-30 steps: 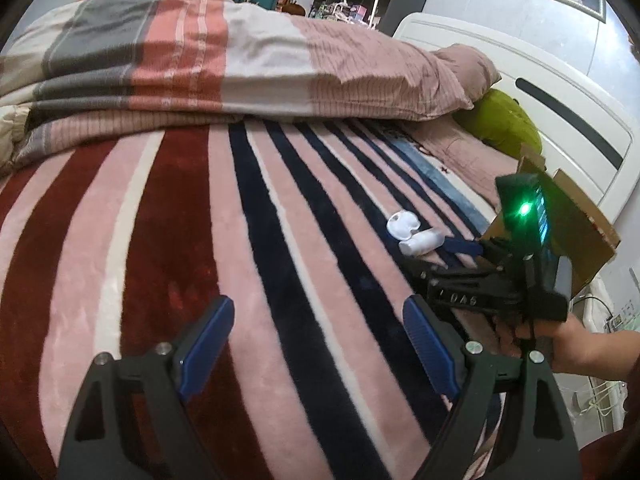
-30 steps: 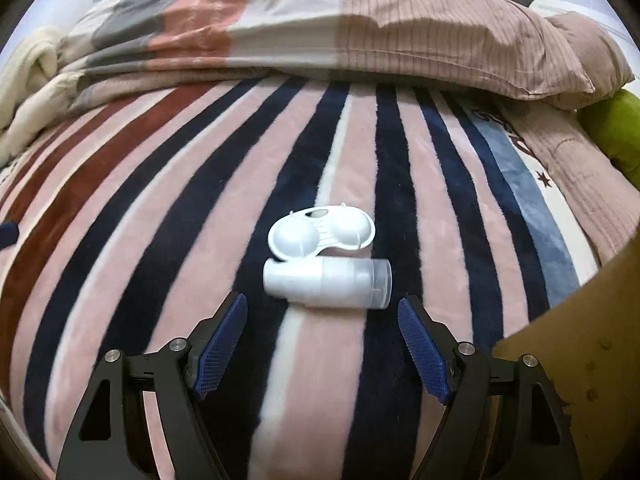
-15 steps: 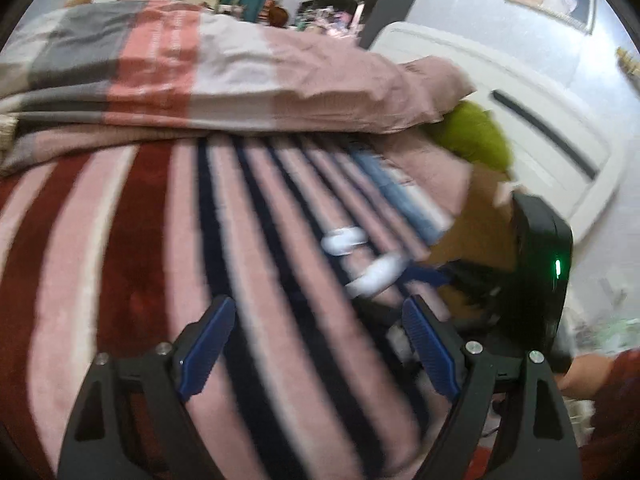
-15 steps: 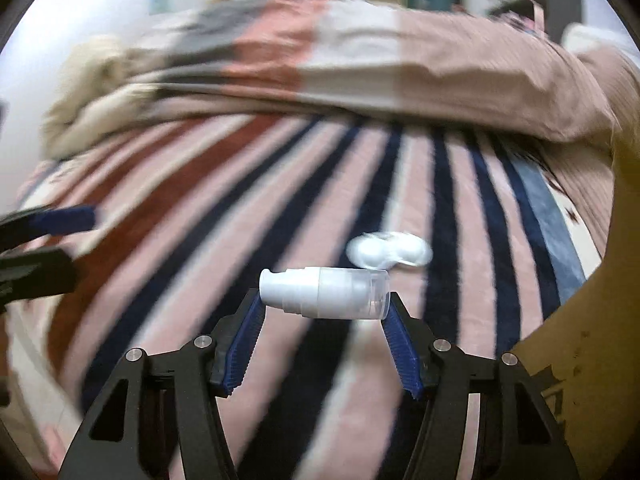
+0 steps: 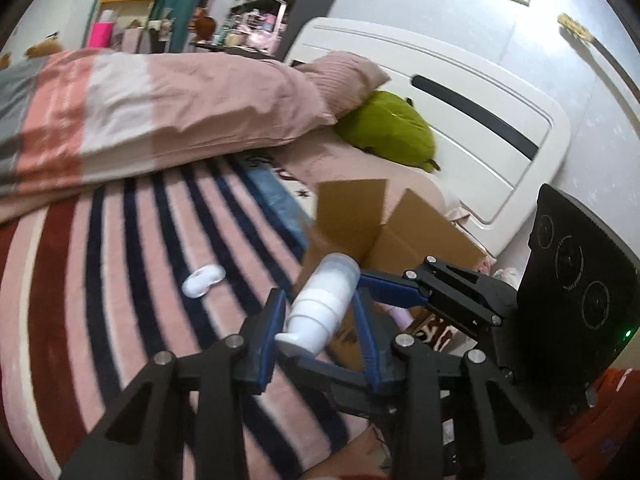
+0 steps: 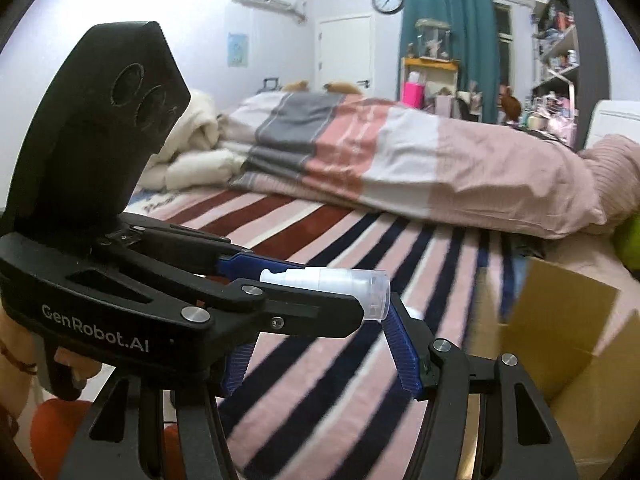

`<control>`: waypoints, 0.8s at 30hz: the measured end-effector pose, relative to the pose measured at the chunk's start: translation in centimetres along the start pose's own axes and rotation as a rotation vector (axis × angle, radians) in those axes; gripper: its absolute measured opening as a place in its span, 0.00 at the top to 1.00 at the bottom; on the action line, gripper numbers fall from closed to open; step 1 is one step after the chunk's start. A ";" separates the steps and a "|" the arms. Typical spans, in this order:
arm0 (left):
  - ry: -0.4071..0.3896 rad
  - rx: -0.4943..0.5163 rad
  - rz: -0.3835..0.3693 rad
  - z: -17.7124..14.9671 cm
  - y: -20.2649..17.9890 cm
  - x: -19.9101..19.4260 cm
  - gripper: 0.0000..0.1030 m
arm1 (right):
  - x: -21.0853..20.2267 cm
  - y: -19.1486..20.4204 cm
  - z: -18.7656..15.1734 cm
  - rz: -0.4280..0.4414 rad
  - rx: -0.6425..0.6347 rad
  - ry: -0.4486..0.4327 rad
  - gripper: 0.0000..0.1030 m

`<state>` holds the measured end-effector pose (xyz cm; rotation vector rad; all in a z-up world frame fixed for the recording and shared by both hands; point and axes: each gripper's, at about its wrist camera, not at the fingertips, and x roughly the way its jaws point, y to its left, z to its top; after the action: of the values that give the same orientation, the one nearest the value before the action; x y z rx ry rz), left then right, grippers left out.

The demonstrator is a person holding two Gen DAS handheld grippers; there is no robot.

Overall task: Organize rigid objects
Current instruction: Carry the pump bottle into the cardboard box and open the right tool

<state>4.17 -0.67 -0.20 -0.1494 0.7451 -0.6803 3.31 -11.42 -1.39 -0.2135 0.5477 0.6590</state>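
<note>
A bed (image 5: 120, 280) under a striped plush blanket (image 6: 320, 352) fills both views, with an open cardboard box (image 5: 400, 224) near the headboard. Both tools meet over the blanket. The left tool (image 5: 320, 332), its jaws just drawn in, pinches a white pump bottle (image 5: 324, 300) near its nozzle end; the right tool (image 6: 320, 344) clamps the same bottle at its two ends. A white contact lens case (image 5: 202, 280) lies on the blanket, apart.

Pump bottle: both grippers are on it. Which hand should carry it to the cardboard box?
Right, probably. Both grippers clamp the pump bottle, but the cardboard box opens just beside the right gripper, while the left gripper would have to reach past it.
</note>
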 end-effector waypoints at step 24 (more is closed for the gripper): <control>0.183 0.142 -0.036 5.8 -8.1 12.4 0.33 | -4.5 -14.0 -2.8 -0.235 0.156 0.182 0.37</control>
<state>10.43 -15.28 -0.15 0.0298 0.8683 -0.7853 8.05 -25.66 -1.01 -0.1881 0.7329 0.3680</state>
